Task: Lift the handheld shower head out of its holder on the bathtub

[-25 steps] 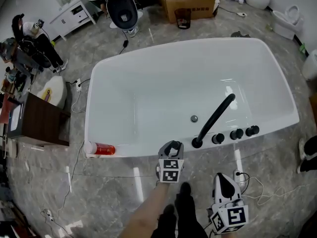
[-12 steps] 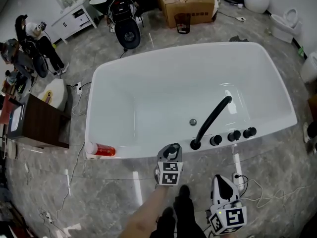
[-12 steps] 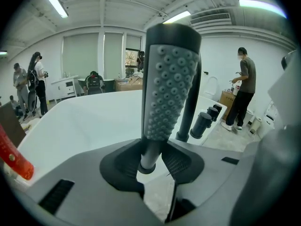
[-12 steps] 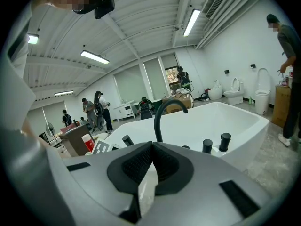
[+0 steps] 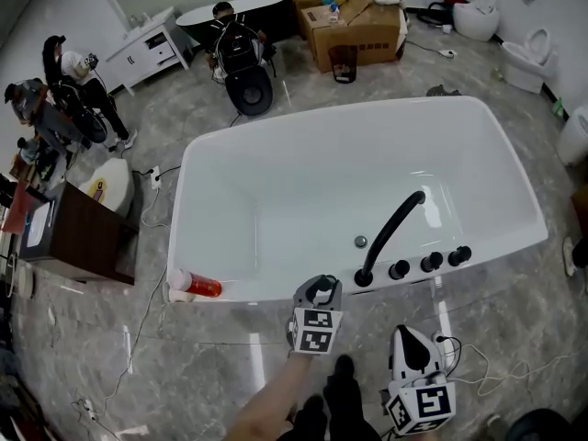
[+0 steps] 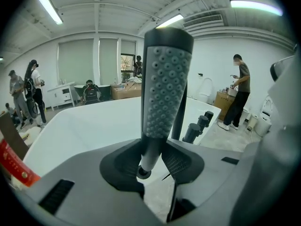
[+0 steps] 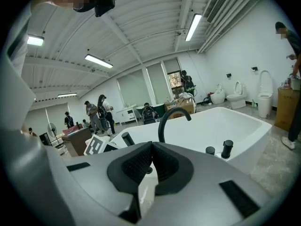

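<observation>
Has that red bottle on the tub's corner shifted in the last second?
No. The red bottle still lies on the bathtub, at its near-left rim corner.

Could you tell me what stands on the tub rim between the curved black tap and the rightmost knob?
A black knob by the tap and a second knob, shown in the head view.
</observation>
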`<state>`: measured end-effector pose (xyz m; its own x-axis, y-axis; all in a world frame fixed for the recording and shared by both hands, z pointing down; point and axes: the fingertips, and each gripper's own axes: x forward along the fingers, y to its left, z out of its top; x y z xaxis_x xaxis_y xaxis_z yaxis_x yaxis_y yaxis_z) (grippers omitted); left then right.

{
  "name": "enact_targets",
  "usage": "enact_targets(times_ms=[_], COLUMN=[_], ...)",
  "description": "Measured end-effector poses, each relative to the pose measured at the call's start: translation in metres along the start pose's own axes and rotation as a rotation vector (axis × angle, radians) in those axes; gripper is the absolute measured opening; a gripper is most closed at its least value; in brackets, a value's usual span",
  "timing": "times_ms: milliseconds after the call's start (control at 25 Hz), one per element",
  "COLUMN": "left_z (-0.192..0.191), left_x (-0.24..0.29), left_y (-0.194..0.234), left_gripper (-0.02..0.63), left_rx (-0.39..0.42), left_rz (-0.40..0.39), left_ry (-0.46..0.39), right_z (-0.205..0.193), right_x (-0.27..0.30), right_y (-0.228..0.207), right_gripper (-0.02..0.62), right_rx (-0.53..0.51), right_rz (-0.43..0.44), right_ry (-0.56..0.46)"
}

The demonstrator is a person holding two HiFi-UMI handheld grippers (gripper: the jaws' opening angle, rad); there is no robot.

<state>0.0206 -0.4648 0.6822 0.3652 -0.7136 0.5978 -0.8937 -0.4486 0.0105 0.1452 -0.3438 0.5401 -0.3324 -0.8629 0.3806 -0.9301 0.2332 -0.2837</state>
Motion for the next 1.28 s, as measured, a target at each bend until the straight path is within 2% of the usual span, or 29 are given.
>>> enact_targets(times_ms=[240,720,1280], left_z=[0.016,0.059,0.086], left_x=[-0.035,-0.1,-0.159], left_y=[-0.008,-0.021,-0.028], left_gripper=[0.152,0.152,0.152], left_rx=[0.004,0.063,0.108], left_rz=[-0.005,-0.012,-0.032], left_ry=[-0.013,-0.066,-0.105], right_z=[0.011,0.034,0.044], right_x=[-0.021,-0.059,-0.09], right_y=[0.013,0.036,0.067], right_gripper=[0.008,0.008,0.008], right_rx=[-0.007,-0.033,-0.068], right_rz=[0.015,0.042,0.041], right_ry=[-0.03,-0.077,-0.114])
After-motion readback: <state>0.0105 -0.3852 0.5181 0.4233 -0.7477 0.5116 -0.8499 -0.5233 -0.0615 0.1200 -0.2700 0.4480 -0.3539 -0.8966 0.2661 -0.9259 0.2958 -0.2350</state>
